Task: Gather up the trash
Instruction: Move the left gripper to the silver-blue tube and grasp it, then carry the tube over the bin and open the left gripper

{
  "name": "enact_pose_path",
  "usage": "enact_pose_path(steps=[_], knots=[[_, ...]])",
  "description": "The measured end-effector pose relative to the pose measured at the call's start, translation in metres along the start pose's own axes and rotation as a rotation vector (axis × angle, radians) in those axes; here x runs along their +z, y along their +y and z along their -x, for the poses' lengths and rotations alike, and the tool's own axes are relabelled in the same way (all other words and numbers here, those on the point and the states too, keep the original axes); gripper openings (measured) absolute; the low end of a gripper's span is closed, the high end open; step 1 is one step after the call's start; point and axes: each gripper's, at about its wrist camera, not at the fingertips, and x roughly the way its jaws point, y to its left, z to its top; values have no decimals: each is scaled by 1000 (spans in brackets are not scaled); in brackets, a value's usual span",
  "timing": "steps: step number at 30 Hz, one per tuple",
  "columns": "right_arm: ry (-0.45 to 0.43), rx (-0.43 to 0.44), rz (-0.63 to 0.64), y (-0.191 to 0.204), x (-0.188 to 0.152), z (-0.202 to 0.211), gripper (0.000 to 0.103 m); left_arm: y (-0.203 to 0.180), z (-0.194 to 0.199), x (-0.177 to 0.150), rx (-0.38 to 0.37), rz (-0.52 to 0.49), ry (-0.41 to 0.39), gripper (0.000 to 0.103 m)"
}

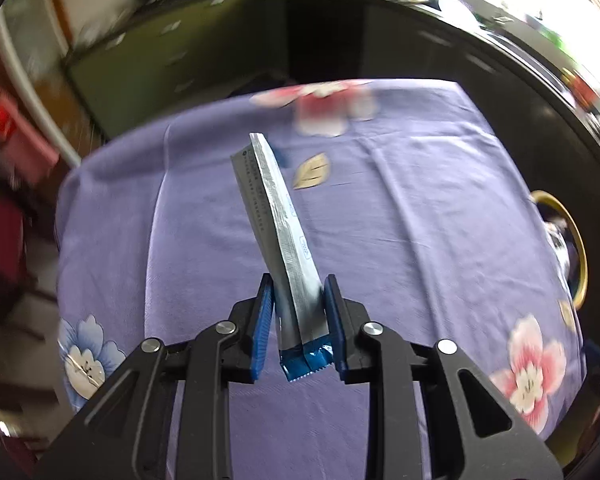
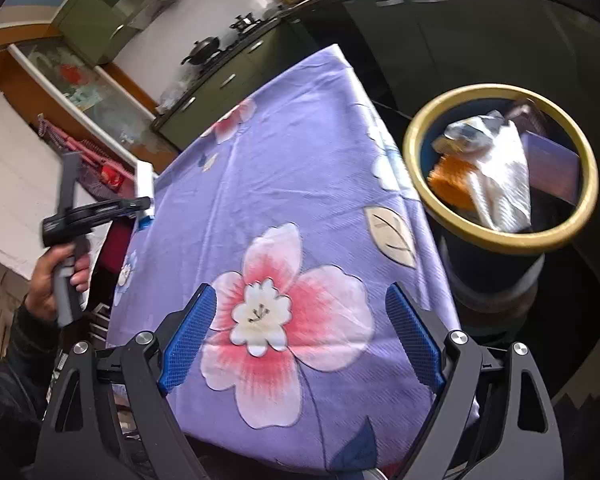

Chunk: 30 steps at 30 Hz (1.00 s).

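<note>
The left gripper point(image 1: 298, 320) is closed on a silver and blue wrapper point(image 1: 278, 216), held at its blue end, so the long axis points away from the fingers, above the purple flowered tablecloth point(image 1: 420, 208). The trash bin point(image 2: 500, 240) stands off the right edge of the table, near the right gripper point(image 2: 300, 336), which is wide and empty. The left hand must carry the wrapper across to the right.

cloth point(image 2: 292, 168) lilac w/ pink flowers | wrapper point(image 1: 278, 224) silver-blue | bin rim point(image 2: 500, 240) yellow
</note>
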Motion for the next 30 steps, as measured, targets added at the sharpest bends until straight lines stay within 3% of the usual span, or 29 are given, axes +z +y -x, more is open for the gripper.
enact_pose_path(steps=[6,11,23,30], knots=[[-51,-60,-33,-17,-11,22,85,-71,34,-4,-59,-180,-122,25],[-108,-120,-54,-32,-21,50,85,-146,40,0,-161,-300,-152,25],[-176,-168,-181,-80,-52,100,85,-326,3,27,-359,-474,-83,25],[-169,-165,-188,-83,-50,99,85,-404,-58,42,-415,-520,42,28]])
